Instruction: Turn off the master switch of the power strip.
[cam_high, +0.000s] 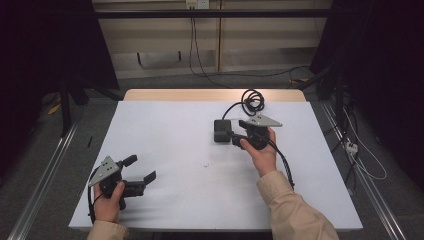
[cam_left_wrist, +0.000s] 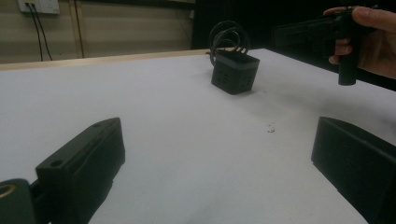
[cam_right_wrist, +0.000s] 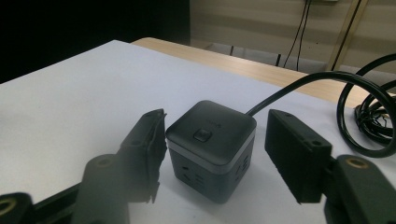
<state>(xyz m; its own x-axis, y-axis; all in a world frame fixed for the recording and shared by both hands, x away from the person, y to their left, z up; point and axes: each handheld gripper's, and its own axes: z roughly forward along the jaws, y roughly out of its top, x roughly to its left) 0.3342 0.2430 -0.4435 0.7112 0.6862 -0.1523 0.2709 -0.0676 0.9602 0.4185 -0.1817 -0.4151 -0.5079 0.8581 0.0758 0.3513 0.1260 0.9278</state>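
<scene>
My right gripper (cam_right_wrist: 212, 154) straddles the black cube power strip (cam_right_wrist: 212, 147), jaws spread and not yet pressing, its coiled cable (cam_right_wrist: 369, 116) just behind, while my left gripper (cam_high: 135, 172) idles released.

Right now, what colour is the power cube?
Dark grey power cube, best seen in the right gripper view.
</scene>
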